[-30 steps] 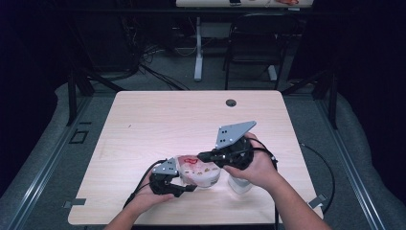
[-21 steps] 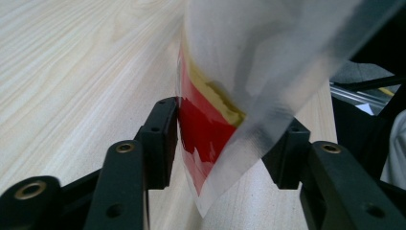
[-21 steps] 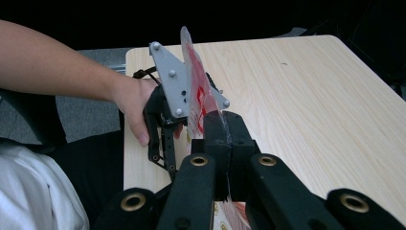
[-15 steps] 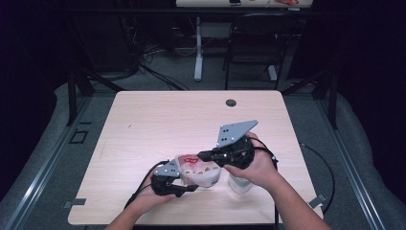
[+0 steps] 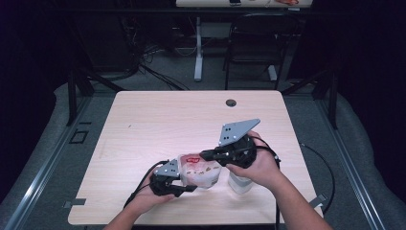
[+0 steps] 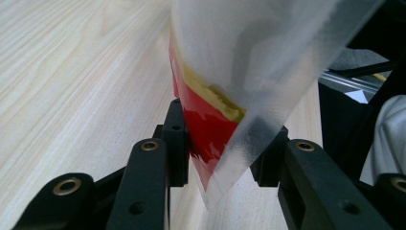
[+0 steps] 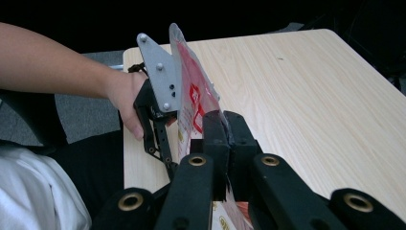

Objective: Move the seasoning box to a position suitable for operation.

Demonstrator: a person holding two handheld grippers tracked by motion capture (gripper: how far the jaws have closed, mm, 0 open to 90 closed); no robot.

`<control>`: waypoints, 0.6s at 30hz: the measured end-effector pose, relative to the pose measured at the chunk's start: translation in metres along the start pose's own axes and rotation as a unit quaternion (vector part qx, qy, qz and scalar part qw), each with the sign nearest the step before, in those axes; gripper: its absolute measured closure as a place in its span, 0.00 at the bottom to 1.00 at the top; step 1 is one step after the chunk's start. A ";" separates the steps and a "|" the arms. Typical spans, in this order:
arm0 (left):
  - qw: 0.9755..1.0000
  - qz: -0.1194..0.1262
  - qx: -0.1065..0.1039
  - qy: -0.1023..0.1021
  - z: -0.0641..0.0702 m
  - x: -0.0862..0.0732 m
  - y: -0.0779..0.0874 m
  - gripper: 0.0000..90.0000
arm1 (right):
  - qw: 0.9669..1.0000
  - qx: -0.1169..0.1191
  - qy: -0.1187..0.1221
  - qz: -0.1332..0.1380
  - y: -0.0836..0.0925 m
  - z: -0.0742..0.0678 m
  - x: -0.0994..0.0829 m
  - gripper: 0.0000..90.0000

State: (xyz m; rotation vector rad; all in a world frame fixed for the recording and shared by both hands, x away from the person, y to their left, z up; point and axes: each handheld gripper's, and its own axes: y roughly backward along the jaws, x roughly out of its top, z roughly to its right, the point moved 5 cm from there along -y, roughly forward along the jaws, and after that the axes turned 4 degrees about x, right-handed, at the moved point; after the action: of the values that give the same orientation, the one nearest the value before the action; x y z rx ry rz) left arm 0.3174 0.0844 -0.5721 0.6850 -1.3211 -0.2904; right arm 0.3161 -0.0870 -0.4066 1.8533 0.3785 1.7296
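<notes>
In the high view, a pale wood-grain table with a dark round grommet near its far edge is seen in a dim room; grey carpet, a dark chair, a white desk leg and loose cables lie beyond it. Near the front edge a clear plastic bag with red print is held between the left gripper and the right gripper, and a white object is partly hidden under the right hand. In the left gripper view, the bag's corner hangs between the jaws, which have just been closing and now touch it on both sides above bare wood. In the right gripper view, the jaws are pressed together on the bag's edge, with the left gripper just behind the bag and the tabletop stretching away to the right.
</notes>
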 end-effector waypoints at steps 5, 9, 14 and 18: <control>1.000 -0.016 -0.001 -0.002 0.001 0.001 0.002 0.74 | 1.000 -0.011 0.000 -0.010 0.003 0.000 -0.003 0.97; 1.000 -0.025 -0.003 -0.002 0.003 0.002 0.005 0.75 | 1.000 -0.015 -0.003 -0.009 0.008 0.001 -0.006 0.96; 0.999 -0.040 0.002 -0.008 0.002 0.004 0.013 0.75 | 1.000 -0.019 -0.002 0.001 0.012 0.002 -0.009 0.96; 0.998 -0.056 0.006 -0.012 0.001 0.006 0.019 0.76 | 1.000 -0.021 -0.006 0.003 0.015 0.003 -0.012 0.97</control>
State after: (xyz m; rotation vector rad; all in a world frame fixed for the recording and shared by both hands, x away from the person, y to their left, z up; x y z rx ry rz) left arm 0.3150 0.0951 -0.5555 0.7681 -1.3095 -0.3819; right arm 0.3154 -0.1070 -0.4079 1.8355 0.3289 1.7161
